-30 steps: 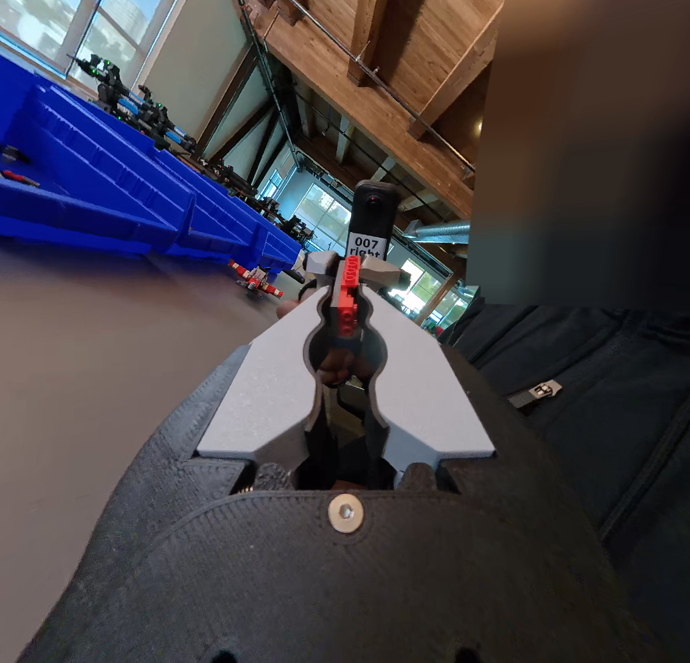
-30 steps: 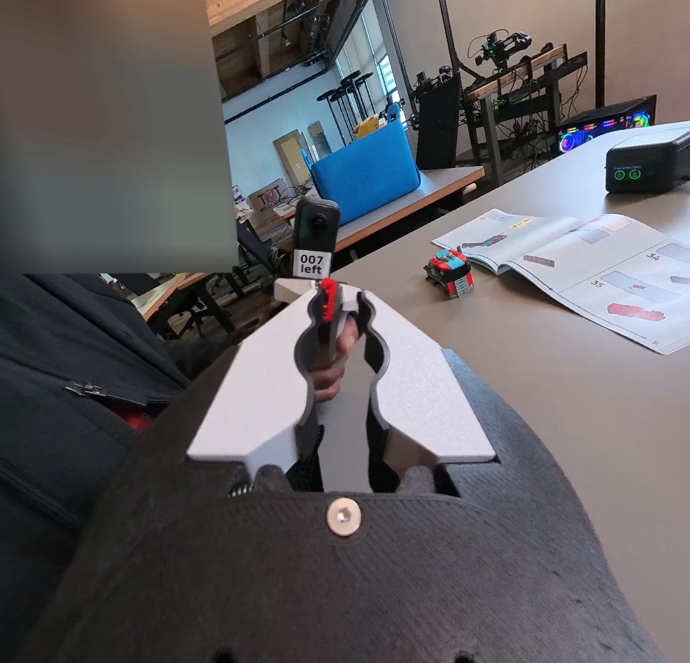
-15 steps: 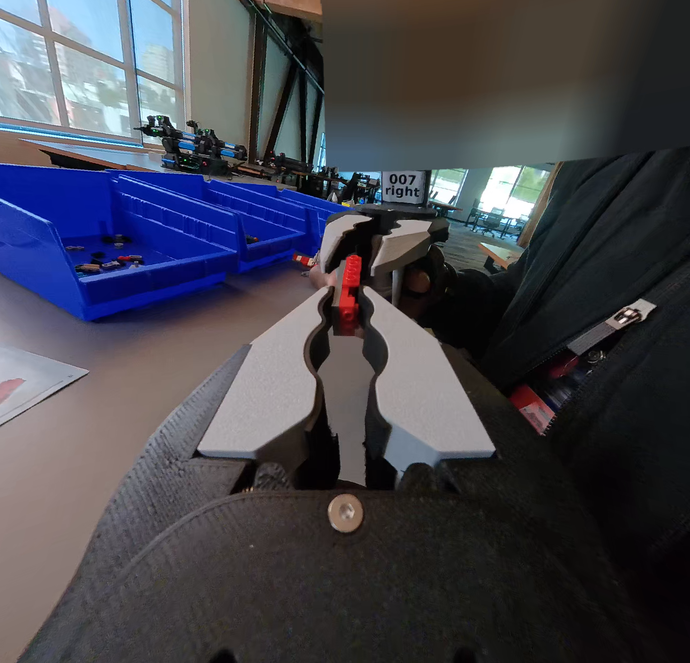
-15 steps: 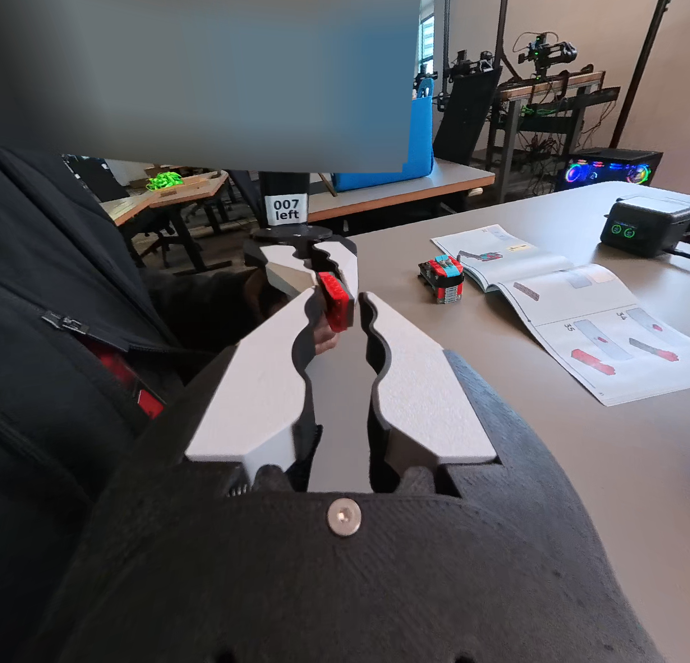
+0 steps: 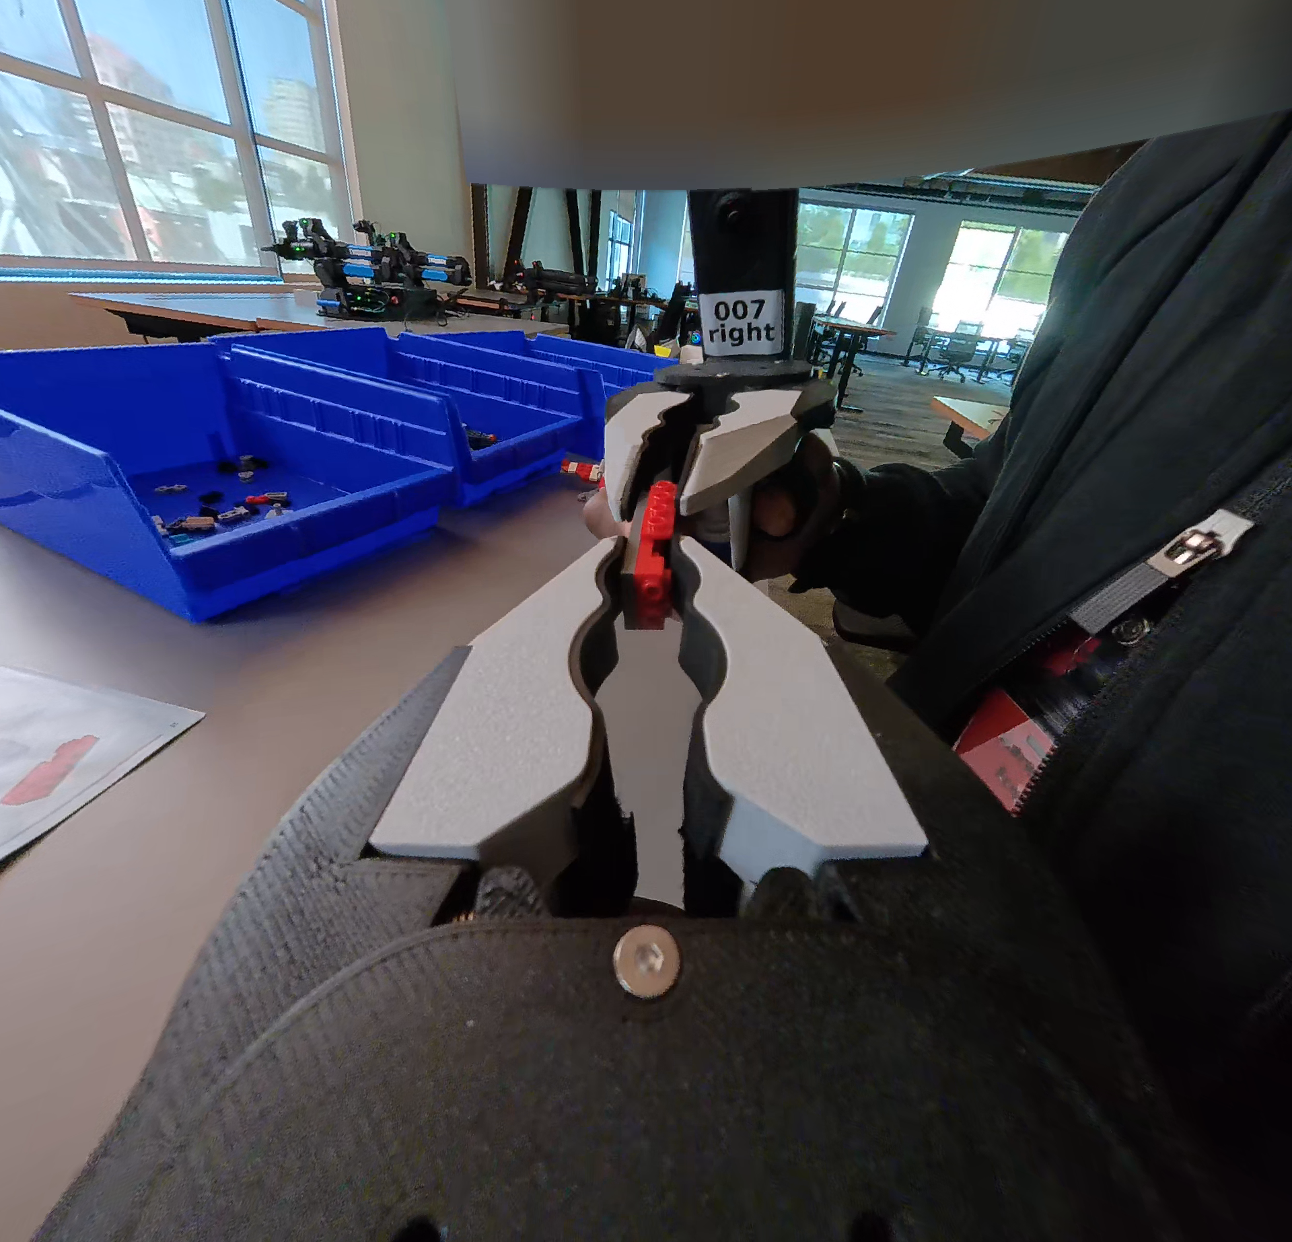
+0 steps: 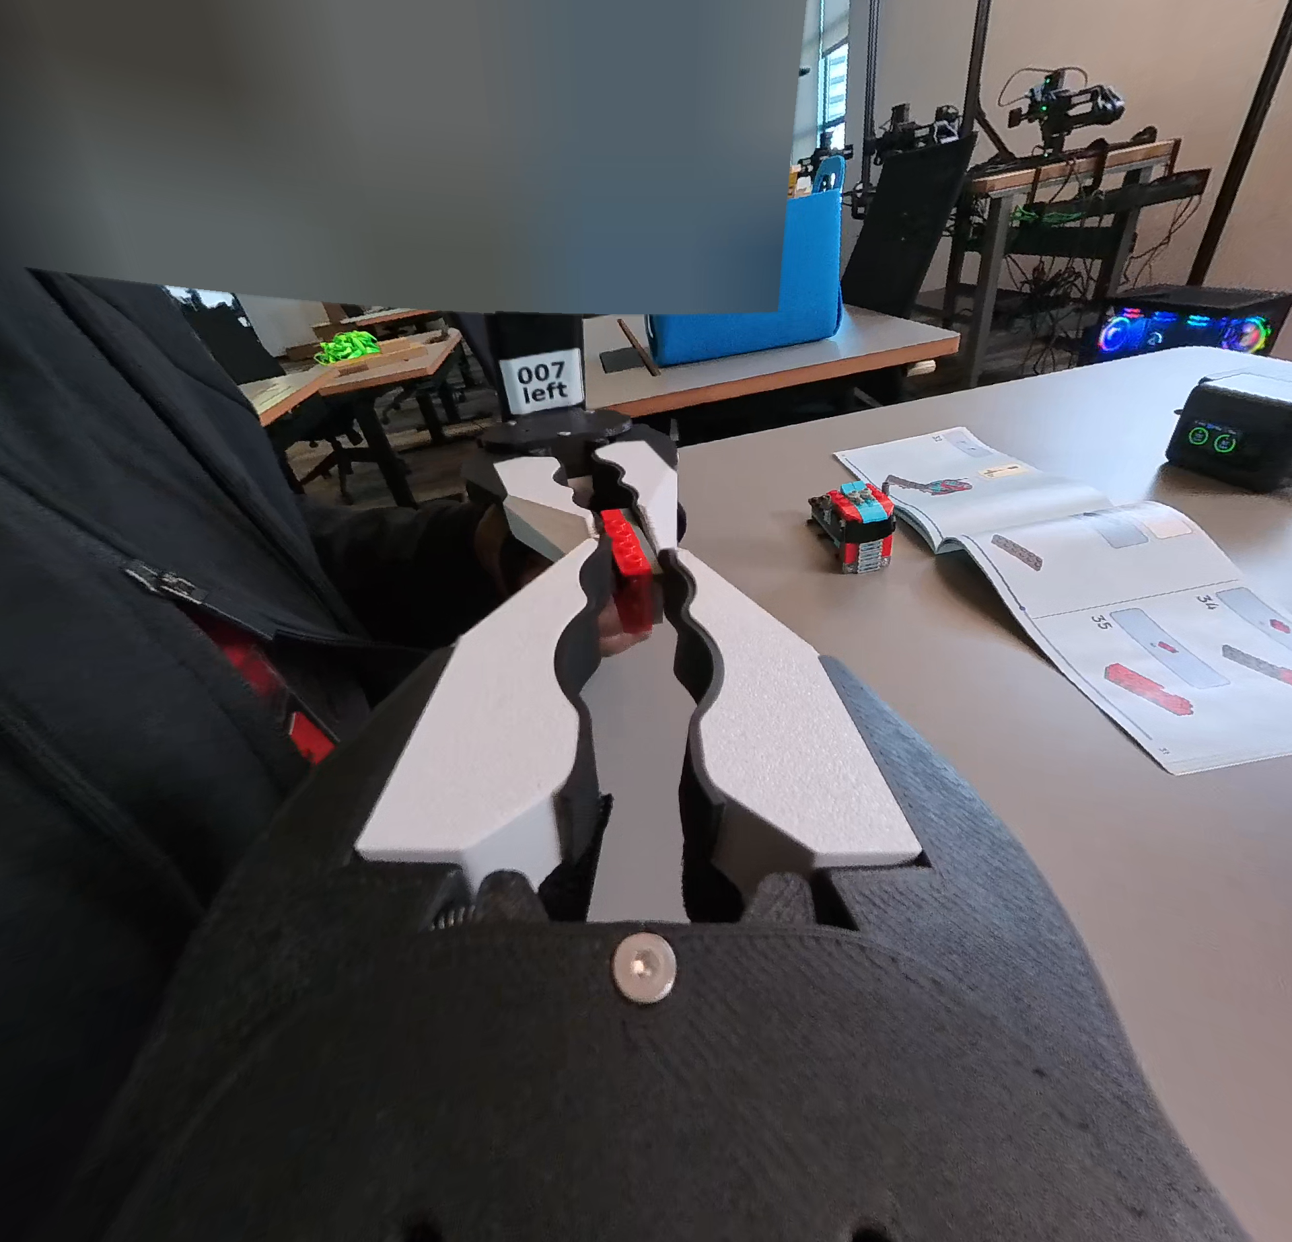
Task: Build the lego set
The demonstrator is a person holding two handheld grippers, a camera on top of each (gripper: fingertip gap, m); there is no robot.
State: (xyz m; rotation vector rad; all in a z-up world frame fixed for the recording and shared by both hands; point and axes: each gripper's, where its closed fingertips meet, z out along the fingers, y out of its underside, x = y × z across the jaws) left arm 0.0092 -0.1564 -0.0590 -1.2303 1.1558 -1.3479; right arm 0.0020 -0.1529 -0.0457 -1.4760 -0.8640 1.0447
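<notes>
Since the earlier pictures both grippers have tilted down and come level over the table point(image 5: 349, 649), and the right gripper point(image 5: 661, 502) has closed in on the far end of the red brick piece point(image 5: 650, 565). The left gripper point(image 5: 647, 579) pinches the near end of this piece between its fingertips. In the right wrist view the right gripper point(image 6: 633, 565) has its jaws only narrowly apart around the same red piece point(image 6: 629, 572); whether they press it cannot be told. The left gripper point(image 6: 601, 502) faces it tip to tip.

The long axis of the piece runs straight from one gripper to the other, so each holds one end, and neither is nearer. The next move probably is a hand-over or a press along this axis. The small built model point(image 6: 853, 530) stands well apart on the table, beside the open instruction booklet point(image 6: 1118, 614). Blue bins point(image 5: 280, 453) with loose parts stand further off.
</notes>
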